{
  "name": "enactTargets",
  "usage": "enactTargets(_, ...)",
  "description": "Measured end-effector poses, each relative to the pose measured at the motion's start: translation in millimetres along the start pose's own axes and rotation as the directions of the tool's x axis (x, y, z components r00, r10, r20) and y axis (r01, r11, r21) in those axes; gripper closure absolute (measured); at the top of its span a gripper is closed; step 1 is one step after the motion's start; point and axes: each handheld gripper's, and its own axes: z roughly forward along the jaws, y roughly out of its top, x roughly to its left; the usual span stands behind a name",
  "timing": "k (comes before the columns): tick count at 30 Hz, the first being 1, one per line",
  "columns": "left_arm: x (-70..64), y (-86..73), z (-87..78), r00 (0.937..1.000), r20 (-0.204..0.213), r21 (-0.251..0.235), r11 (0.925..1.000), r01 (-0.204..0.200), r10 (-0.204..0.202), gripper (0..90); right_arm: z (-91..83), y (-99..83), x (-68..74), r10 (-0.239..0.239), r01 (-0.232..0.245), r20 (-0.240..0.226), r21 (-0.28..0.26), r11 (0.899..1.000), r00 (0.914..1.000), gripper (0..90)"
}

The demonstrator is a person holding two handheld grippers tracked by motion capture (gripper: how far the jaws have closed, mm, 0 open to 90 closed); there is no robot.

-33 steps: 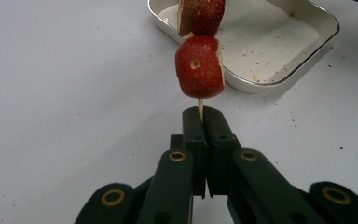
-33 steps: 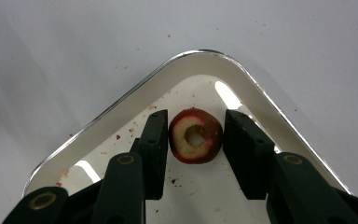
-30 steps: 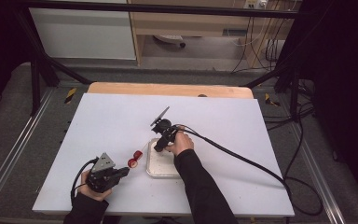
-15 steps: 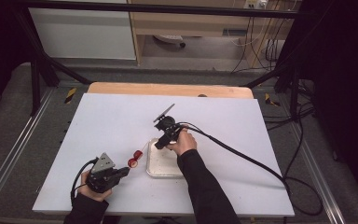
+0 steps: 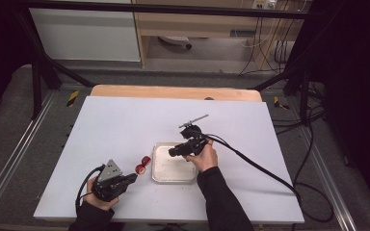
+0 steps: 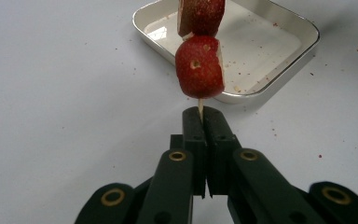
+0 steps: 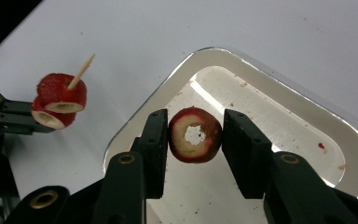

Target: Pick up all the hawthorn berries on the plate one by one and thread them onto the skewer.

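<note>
Right gripper view: right gripper [image 7: 195,135], jaws either side of one cored red fruit piece [image 7: 195,134], left jaw touching it, a slight gap at the right jaw, so a firm grip cannot be confirmed; piece sits over the white tray [image 7: 307,116], bored hole facing the camera. Skewer [image 7: 81,68] lies to the piece's left, tip free and slanting up-right, long axis roughly toward the tray. Left gripper [image 6: 204,122], jaws shut on the skewer's lower end. Count: fruit pieces threaded, two [image 7: 58,100]; loose piece, one; tray, one; skewer, one
</note>
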Motion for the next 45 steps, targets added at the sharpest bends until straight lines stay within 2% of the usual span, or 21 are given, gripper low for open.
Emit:
enactTargets(3, -2.2, 0.5, 1.0, 1.0, -0.004, -0.001, 1.0, -0.002, 0.002, 88.6, -5.7, -11.0, -2.3, 0.023, -0.025, -0.024, -0.066, 0.997, 0.9994, 62.0)
enactTargets(6, -4.7, 1.1, 1.9, 1.0, -0.009, -0.002, 1.0, -0.001, 0.001, 88.6, -10.4, -22.0, -4.1, 0.046, -0.053, -0.053, -0.138, 0.989, 0.9975, 62.0)
enactTargets(9, -8.3, 2.1, 3.4, 0.9999, -0.011, -0.003, 1.0, -0.004, 0.004, 88.6, -12.6, -32.0, -5.9, 0.068, -0.085, -0.088, -0.202, 0.976, 0.9938, 62.0)
enactTargets(13, -12.0, 3.2, 4.9, 0.9999, -0.014, -0.007, 1.0, 0.001, -0.001, 88.6, -14.3, -41.1, -7.0, 0.087, -0.118, -0.126, -0.262, 0.958, 0.9882, 62.0)
enactTargets(18, -18.2, 4.7, 6.9, 0.9996, -0.022, -0.022, 0.9996, 0.018, -0.019, 88.6, -16.8, -49.2, -8.0, 0.118, -0.166, -0.159, -0.336, 0.927, 0.9802, 62.1)
enactTargets(21, -21.8, 5.4, 7.8, 0.9993, -0.02, -0.029, 0.999, 0.032, -0.033, 88.6, -17.1, -52.1, -9.3, 0.139, -0.199, -0.181, -0.376, 0.905, 0.9736, 62.1)
enactTargets(24, -24.4, 5.9, 9.0, 0.9987, -0.021, -0.04, 0.9981, 0.046, -0.047, 88.6, -17.6, -54.3, -10.3, 0.145, -0.212, -0.188, -0.417, 0.884, 0.9714, 62.2)
enactTargets(27, -26.4, 7.1, 8.8, 0.9981, -0.019, -0.054, 0.9969, 0.058, -0.059, 88.6, -18.0, -54.8, -10.6, 0.151, -0.228, -0.204, -0.44, 0.868, 0.9673, 62.1)
enactTargets(32, -31.3, 9.3, 10.2, 0.9965, -0.019, -0.07, 0.9944, 0.079, -0.081, 88.6, -21.2, -53.4, -9.0, 0.157, -0.255, -0.231, -0.496, 0.83, 0.9603, 62.2)
enactTargets(39, -36.9, 14.8, 12.4, 0.994, -0.015, -0.121, 0.987, 0.106, -0.109, 88.6, -25.7, -50.7, -7.5, 0.166, -0.289, -0.261, -0.557, 0.779, 0.9509, 62.2)
enactTargets(40, -37.4, 15.6, 12.9, 0.9939, -0.013, -0.121, 0.9868, 0.108, -0.11, 88.6, -26.6, -50.3, -7.2, 0.168, -0.3, -0.273, -0.567, 0.768, 0.9472, 62.2)
enactTargets(45, -40.2, 18.4, 16.2, 0.9923, -0.009, -0.138, 0.9831, 0.121, -0.124, 88.5, -29.9, -48.8, -6.6, 0.165, -0.308, -0.281, -0.605, 0.734, 0.9454, 62.3)
